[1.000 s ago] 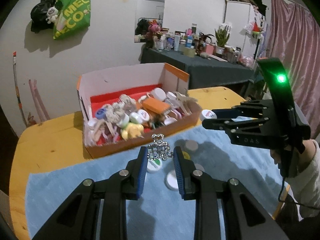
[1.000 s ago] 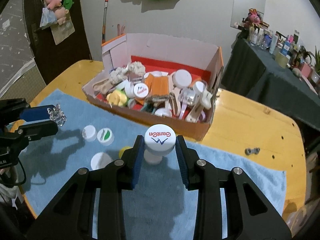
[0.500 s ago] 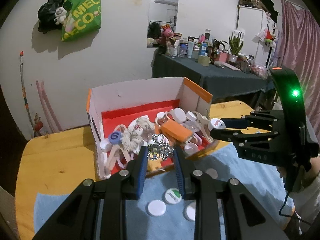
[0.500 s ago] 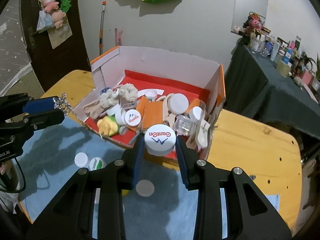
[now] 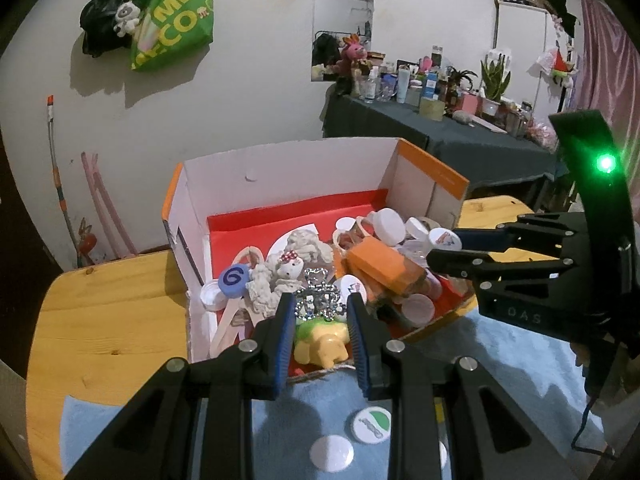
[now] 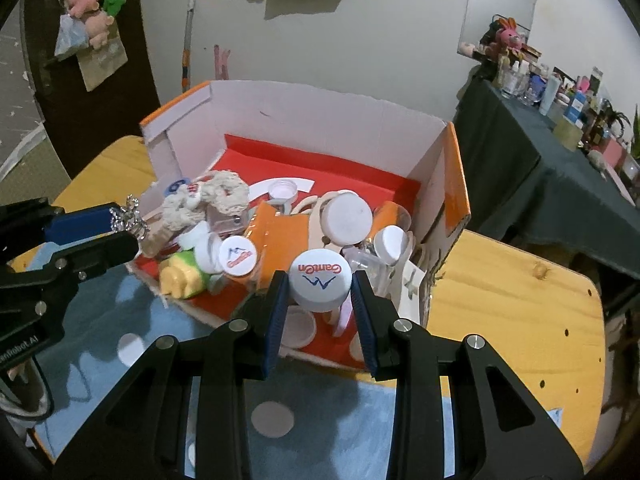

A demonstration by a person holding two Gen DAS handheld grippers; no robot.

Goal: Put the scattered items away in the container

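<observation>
Left gripper (image 5: 321, 312): closed on a silver chain ornament (image 5: 318, 300), which is held above the near edge of the box (image 5: 280, 176).
Box: seen on the wooden table (image 5: 100, 320); many small items are kept inside.
Right gripper (image 6: 320, 300): clamped on a white bottle cap (image 6: 320, 280), held over the right part of the box.
Blue cloth (image 5: 500, 360): three loose caps (image 5: 332, 453) are seen on it.

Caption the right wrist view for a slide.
Right gripper holds a white cap over the crowded cardboard box.
</observation>
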